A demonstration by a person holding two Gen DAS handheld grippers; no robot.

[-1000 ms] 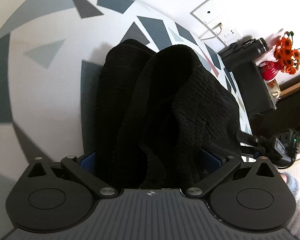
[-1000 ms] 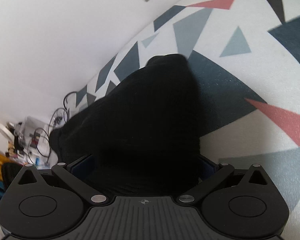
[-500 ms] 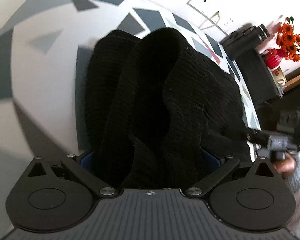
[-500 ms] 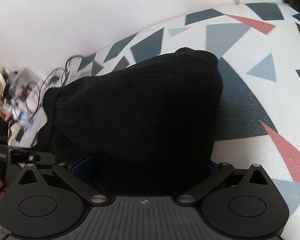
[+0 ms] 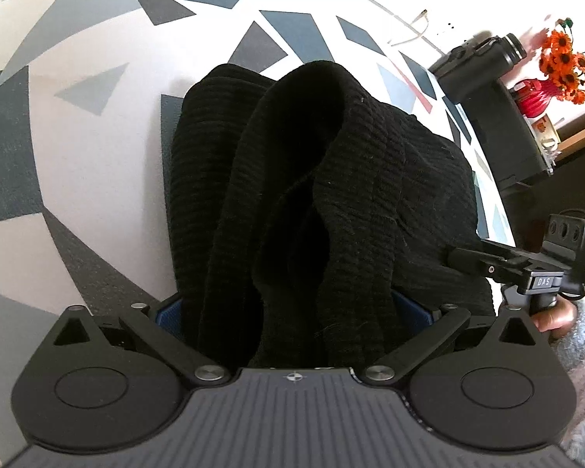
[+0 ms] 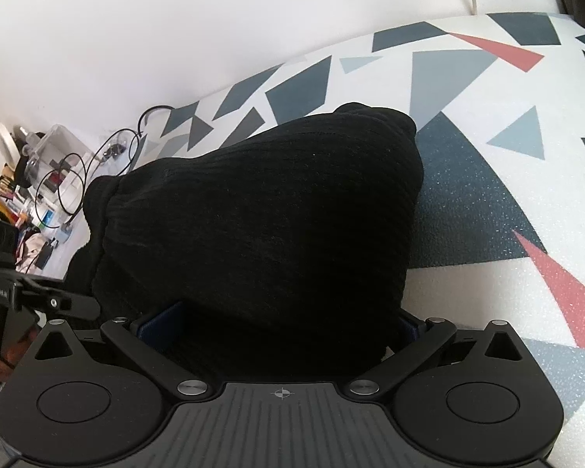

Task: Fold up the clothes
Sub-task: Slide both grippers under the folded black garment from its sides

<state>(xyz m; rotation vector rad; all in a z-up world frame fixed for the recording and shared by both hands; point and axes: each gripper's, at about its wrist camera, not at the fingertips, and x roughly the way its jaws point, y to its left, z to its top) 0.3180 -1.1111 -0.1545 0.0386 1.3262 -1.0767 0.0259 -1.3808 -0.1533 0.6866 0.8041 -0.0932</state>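
Your left gripper (image 5: 292, 308) has a thick bunch of the black knit garment (image 5: 323, 195) filling the gap between its blue pads (image 5: 167, 310), so it's pinching the fabric; the fingertips themselves are buried. The garment drapes forward in deep vertical folds over the patterned mat (image 5: 78, 136). Further right, your right gripper (image 5: 487, 261) shows side-on at the cloth's edge, with your hand (image 5: 553, 318) on its handle. Past it sit a black camera (image 5: 483, 56) and a red vase of orange flowers (image 5: 538, 95). From the right wrist, that gripper (image 6: 280, 319) also clamps the same garment, a rounded heap on the mat, cables (image 6: 97, 163) at far left.
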